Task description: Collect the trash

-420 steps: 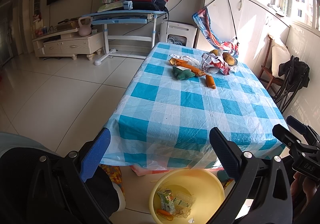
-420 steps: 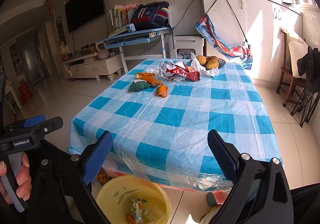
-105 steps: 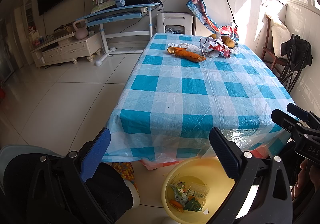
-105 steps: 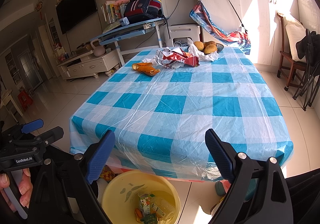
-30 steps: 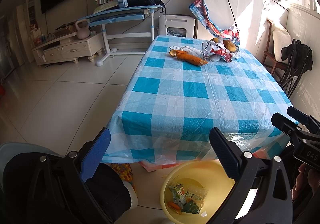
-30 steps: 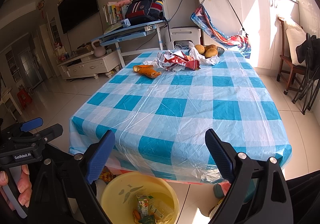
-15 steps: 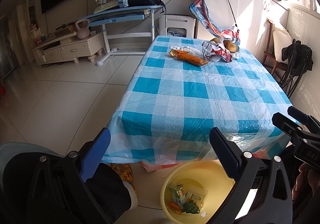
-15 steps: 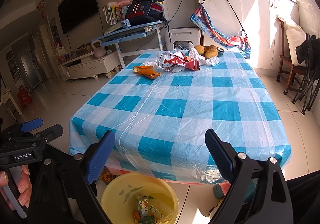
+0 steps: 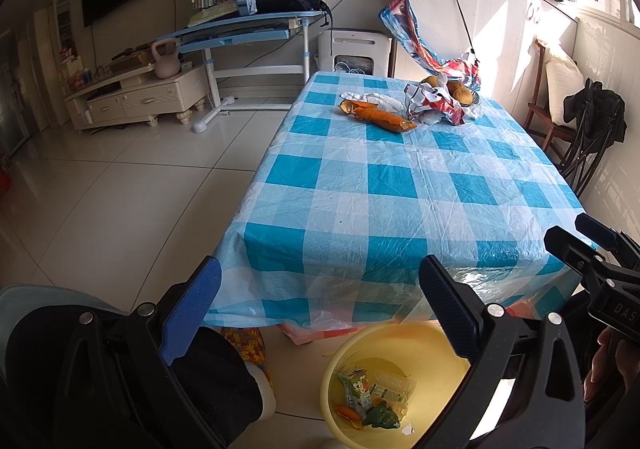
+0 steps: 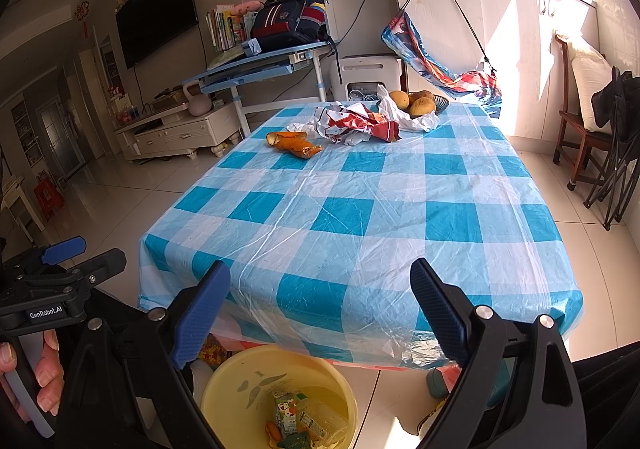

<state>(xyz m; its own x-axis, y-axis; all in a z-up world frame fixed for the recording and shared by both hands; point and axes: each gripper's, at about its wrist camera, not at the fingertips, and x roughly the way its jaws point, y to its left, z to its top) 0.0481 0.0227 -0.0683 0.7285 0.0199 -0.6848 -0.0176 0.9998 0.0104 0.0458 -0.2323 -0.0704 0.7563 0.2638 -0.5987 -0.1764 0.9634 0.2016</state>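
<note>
Near table edge (image 10: pixel 360 313) bare — orange wrapper (image 10: pixel 294 143) far, yellow bin (image 10: pixel 280 369) below

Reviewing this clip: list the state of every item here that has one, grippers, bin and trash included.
left gripper: open, empty
right gripper: open, empty
yellow bin: on the floor by the table's near edge, partly filled with trash
orange peel: lying on the table, not yet collected
crumpled wrapper: on the table, not yet collected
fruit bowl: holding fruit, at the table's far end
</note>
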